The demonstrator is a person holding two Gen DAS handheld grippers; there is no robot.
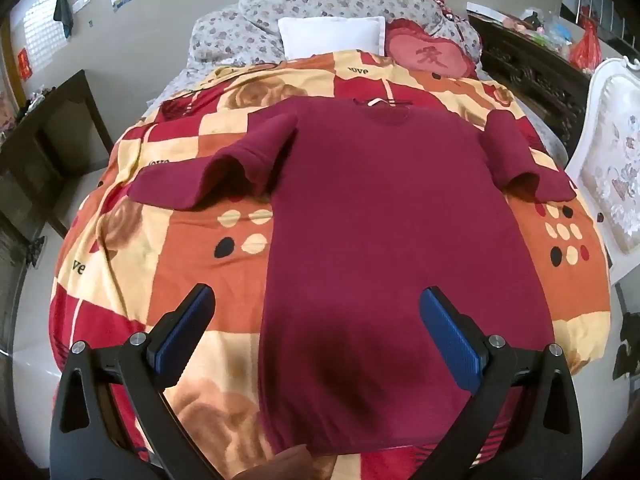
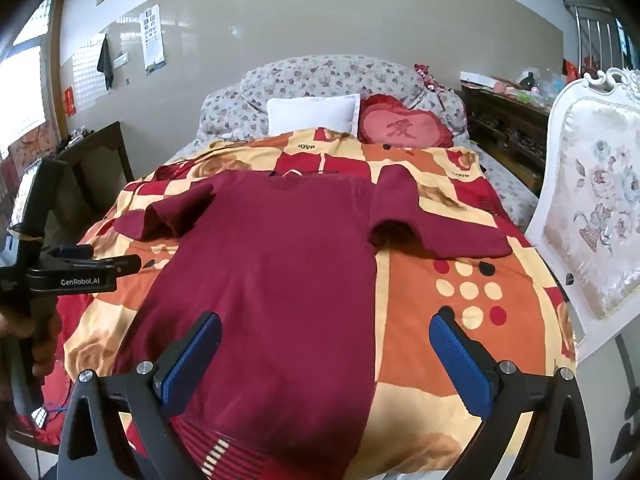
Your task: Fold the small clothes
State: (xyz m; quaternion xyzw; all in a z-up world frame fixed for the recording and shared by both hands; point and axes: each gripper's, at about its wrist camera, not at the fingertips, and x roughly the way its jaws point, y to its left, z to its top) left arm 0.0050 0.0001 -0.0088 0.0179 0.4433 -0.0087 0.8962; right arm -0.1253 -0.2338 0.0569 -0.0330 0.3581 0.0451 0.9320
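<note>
Where it lies: maroon sweater (image 1: 380, 220) flat on the patterned blanket (image 1: 180, 248) of the bed, collar far, hem near
Left hand-held gripper (image 1: 316, 320): released, above the hem
Right hand-held gripper (image 2: 325, 344): released, holding nothing

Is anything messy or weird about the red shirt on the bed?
Mostly no. The red shirt lies flat on the blanket, neck toward the pillows. Only its sleeves look a bit untidy: the left sleeve and the right sleeve are each humped up with a crease, not smoothed flat. Nothing looks torn or spilled.
</note>
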